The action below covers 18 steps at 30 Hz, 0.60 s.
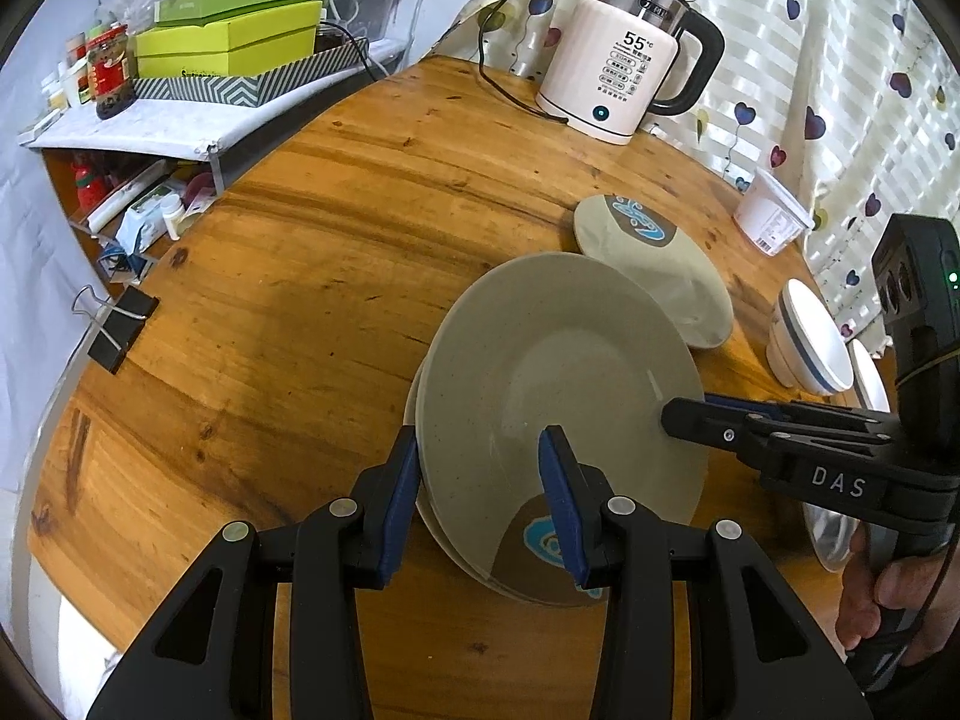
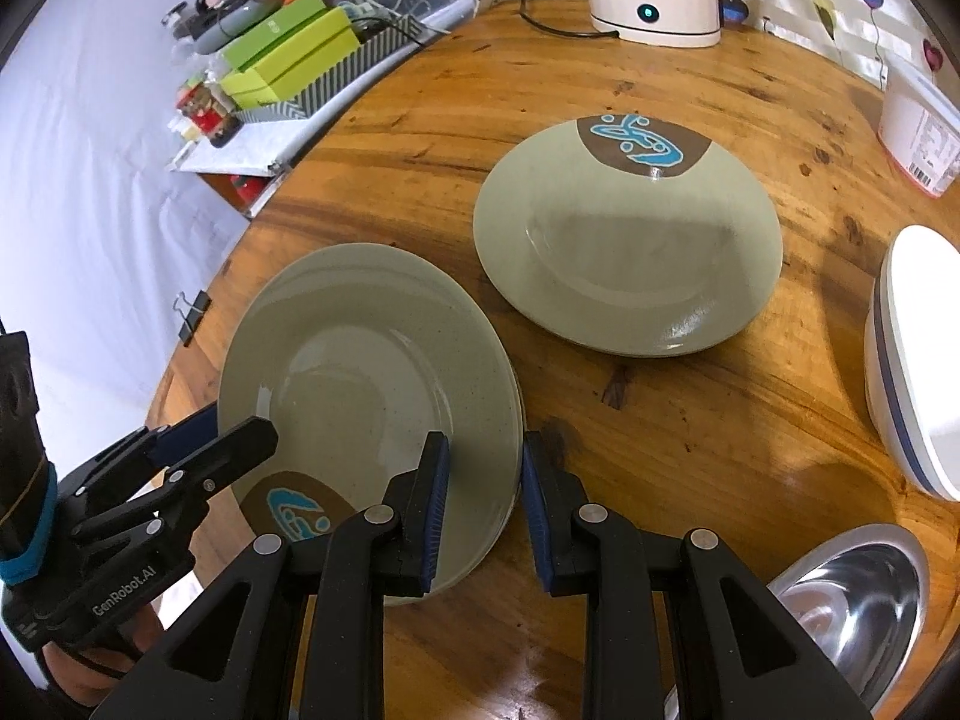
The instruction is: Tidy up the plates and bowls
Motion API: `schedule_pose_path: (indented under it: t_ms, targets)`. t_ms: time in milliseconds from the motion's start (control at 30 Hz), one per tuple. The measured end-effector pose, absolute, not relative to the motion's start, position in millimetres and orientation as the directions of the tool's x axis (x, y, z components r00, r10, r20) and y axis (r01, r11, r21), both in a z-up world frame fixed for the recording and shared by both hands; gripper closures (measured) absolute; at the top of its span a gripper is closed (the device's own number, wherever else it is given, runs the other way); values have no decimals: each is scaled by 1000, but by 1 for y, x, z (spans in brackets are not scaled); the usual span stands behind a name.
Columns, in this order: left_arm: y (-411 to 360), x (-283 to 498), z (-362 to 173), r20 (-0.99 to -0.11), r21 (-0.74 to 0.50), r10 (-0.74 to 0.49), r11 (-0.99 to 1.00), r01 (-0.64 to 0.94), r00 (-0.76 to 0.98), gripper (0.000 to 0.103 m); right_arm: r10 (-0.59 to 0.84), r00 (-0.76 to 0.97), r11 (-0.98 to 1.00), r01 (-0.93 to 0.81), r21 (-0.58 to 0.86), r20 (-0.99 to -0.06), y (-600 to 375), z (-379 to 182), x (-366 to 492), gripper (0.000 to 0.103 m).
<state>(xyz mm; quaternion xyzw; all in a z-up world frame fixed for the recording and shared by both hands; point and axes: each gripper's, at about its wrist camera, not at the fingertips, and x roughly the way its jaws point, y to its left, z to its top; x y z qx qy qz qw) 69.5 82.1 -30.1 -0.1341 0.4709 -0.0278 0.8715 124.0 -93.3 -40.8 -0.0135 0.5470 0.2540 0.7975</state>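
Two grey-green plates (image 1: 540,360) are stacked, the top one bearing a brown and blue mark on its near rim. My left gripper (image 1: 480,438) is shut on the stack's near rim, one pad under it and one on top. From the right, my right gripper (image 1: 690,411) clamps the opposite rim. In the right wrist view the same stack (image 2: 360,348) sits tilted, with my right gripper (image 2: 486,444) shut on its right rim and the left gripper (image 2: 240,426) on its left rim. A third matching plate (image 2: 624,240) lies flat on the table behind.
The round wooden table (image 1: 300,210) also holds white bowls with a blue stripe (image 2: 912,372), a steel bowl (image 2: 852,600), a white kettle (image 1: 618,72) with its cord, a white tub (image 1: 771,213) and a binder clip (image 1: 117,324). A shelf with green boxes (image 1: 228,54) stands at the left.
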Motion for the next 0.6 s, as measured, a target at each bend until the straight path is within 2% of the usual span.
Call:
schedule_pose_path:
  t_ms: [600]
  targets:
    - [76,67,-37,-826,-207,-130,975,-81,549,62,314,347,873,-470,126,-884,-77,-40,113,75]
